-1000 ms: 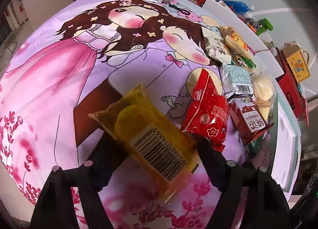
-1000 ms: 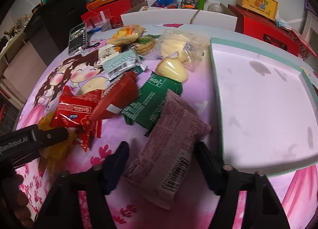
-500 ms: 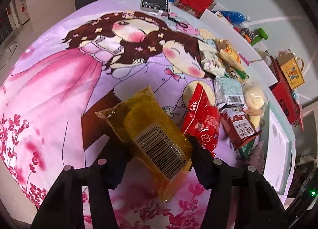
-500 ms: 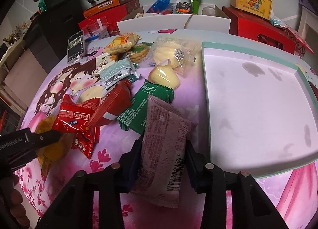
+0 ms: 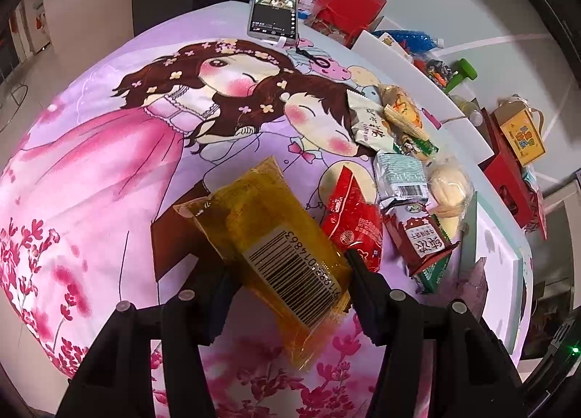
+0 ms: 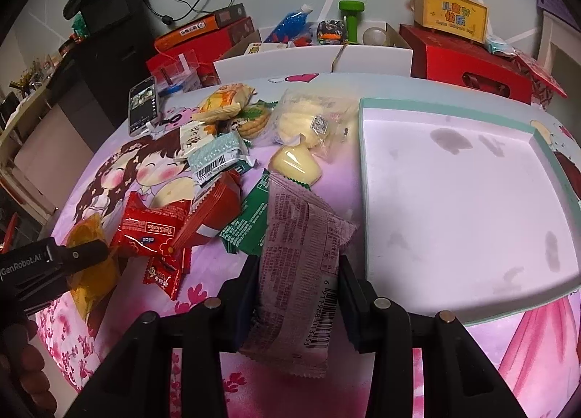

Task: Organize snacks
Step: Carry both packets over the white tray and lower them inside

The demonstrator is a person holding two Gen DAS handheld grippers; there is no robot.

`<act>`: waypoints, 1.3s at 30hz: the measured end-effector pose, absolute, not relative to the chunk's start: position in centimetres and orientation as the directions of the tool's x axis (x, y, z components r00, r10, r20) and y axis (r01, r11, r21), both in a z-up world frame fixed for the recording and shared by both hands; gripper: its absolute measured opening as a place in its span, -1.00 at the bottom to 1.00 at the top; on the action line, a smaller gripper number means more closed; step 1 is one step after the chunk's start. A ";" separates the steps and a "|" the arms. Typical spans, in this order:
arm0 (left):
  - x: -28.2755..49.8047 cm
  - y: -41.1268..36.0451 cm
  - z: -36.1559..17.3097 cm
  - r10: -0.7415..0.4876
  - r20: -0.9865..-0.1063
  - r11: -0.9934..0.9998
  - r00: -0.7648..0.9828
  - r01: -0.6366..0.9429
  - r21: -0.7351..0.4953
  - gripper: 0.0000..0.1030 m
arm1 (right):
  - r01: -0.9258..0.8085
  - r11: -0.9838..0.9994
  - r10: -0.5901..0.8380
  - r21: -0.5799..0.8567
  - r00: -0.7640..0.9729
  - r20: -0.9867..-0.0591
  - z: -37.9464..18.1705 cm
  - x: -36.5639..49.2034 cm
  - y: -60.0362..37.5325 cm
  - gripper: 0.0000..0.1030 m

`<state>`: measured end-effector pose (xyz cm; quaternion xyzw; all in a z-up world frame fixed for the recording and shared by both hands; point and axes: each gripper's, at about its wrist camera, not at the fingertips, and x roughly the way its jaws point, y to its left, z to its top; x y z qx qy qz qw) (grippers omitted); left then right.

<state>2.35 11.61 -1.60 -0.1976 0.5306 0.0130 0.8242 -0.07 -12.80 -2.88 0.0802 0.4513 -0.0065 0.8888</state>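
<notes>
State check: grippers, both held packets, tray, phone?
left gripper: shut on yellow packet
right gripper: shut on purple packet
yellow packet: pinched at both sides, barcode up
purple packet: pinched, barcode up
tray: empty, stained
phone: screen lit

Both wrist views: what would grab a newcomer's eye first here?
Each gripper is clamped on a packet: the left gripper on a see-through yellow packet with a big barcode, the right gripper on a mauve packet. Next comes the bright cartoon tablecloth, with a jumble of snacks in the middle and a big empty white tray to their right.
</notes>
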 end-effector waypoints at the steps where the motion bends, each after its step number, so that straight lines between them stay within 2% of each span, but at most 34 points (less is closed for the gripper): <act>1: 2.3 11.6 -1.4 -0.186 -0.879 0.924 0.440 -0.227 -0.309 0.16 | 0.083 0.987 0.061 0.138 0.598 -0.799 -2.7 -0.2 -12.8 -0.16; 10: 3.3 9.8 1.3 -0.163 -0.861 0.950 0.481 -0.160 -0.269 0.16 | 0.117 0.986 0.014 0.117 0.647 -0.762 0.4 0.1 -15.1 -0.15; 18: 5.3 5.5 3.2 -0.194 -0.850 0.968 0.490 -0.045 -0.247 0.16 | 0.202 0.971 -0.038 0.128 0.657 -0.753 1.8 1.8 -19.3 -0.15; 31: 9.5 -9.0 3.0 -0.329 -0.858 0.929 0.393 0.299 -0.219 0.16 | 0.398 0.911 -0.168 0.114 0.607 -0.777 0.1 3.1 -28.1 -0.15; 39: 11.0 -16.8 1.0 -0.380 -0.863 0.877 0.332 0.427 -0.221 0.16 | 0.527 0.846 -0.273 0.081 0.560 -0.782 -0.6 2.2 -34.1 -0.15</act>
